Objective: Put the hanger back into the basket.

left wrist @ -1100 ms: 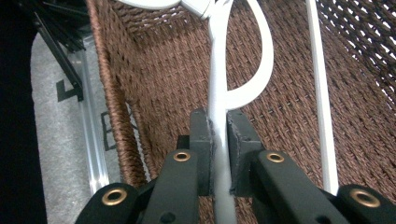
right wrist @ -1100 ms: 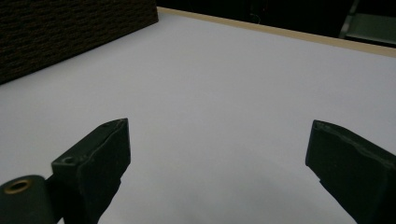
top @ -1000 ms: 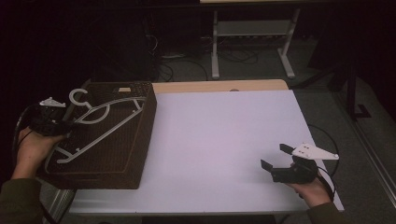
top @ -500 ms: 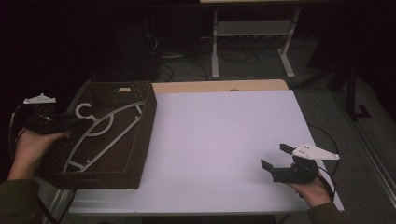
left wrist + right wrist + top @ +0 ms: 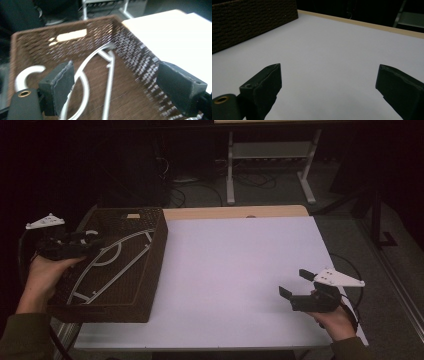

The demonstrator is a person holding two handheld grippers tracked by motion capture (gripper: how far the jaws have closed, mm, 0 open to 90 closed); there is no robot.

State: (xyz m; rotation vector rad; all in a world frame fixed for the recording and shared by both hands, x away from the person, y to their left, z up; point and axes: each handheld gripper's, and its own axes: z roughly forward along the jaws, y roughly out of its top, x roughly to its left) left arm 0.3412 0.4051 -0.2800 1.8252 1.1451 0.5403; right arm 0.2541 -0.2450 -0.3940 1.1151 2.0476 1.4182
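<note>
With both tongs open, your left gripper [image 5: 92, 241] having just been opening and nothing between its jaws, lift it straight clear of the white plastic clothes hanger [image 5: 112, 265] lying in the dark brown woven basket [image 5: 155, 245], right gripper [image 5: 295, 287] idle.

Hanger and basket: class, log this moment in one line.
hanger: lying in basket | left gripper: just opened, released | right gripper: open over table

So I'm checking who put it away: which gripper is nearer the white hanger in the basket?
Left. The left gripper, jaws just opened, hovers over the white hanger lying in the wicker basket. The right gripper waits open across the table.
</note>
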